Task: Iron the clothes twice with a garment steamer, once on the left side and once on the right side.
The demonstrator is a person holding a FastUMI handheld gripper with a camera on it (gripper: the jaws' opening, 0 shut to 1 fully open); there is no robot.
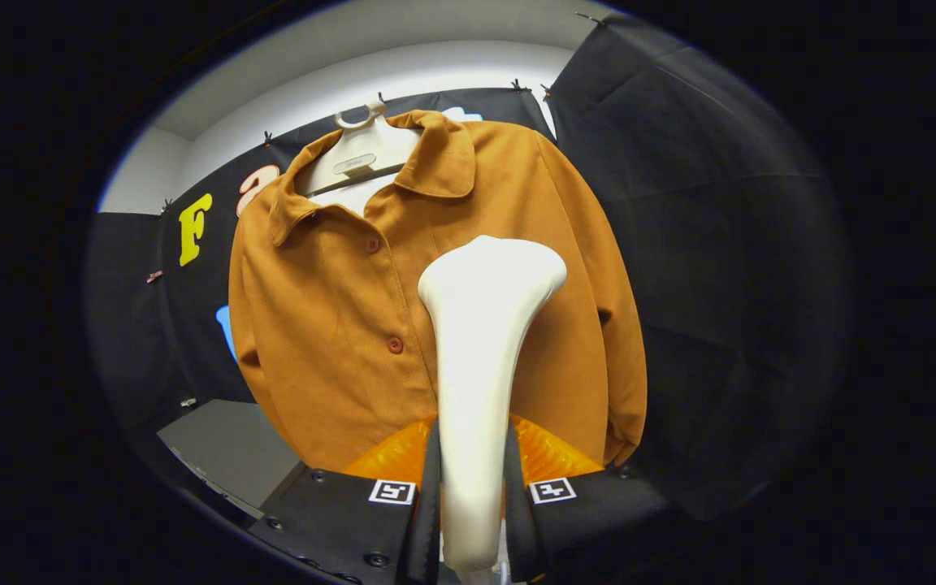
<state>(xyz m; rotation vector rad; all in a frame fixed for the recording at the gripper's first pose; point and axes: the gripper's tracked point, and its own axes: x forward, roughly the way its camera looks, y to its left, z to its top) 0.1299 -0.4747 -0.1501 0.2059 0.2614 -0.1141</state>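
Two fingers of the gripper [472, 487] sit nearest, clenched from both sides on the smooth white plastic garment steamer [480, 357], pinching its slim handle low down so the body rises straight up between them. Steamer stands upright; its broad rounded head flares out at the top and faces away, toward the cloth. Whether the head touches the fabric or hangs just off it, I cannot tell from this angle. Just beyond hangs the rust-orange long-sleeved collared shirt [330, 325], front buttoned, with small reddish buttons [395, 344] running down the placket. Steamer head is over the panel on the far side of that button line from the yellow lettering, about chest height. Sleeves hang down along both edges, cuffs near the hem. Shirt hangs on a pale plastic hanger [362, 150], hook caught at the top of the black cloth wall [720, 244]. Low beside the hem, a grey flat-topped box or bench [228, 447]. My reading: a stroke on one side is in hand. To do it well, keep the head flat to the panel, travel slowly in one straight vertical line, stay clear of the buttons, and hold the grip firm so the handle does not twist. Other panel looks smooth already, though that proves nothing.
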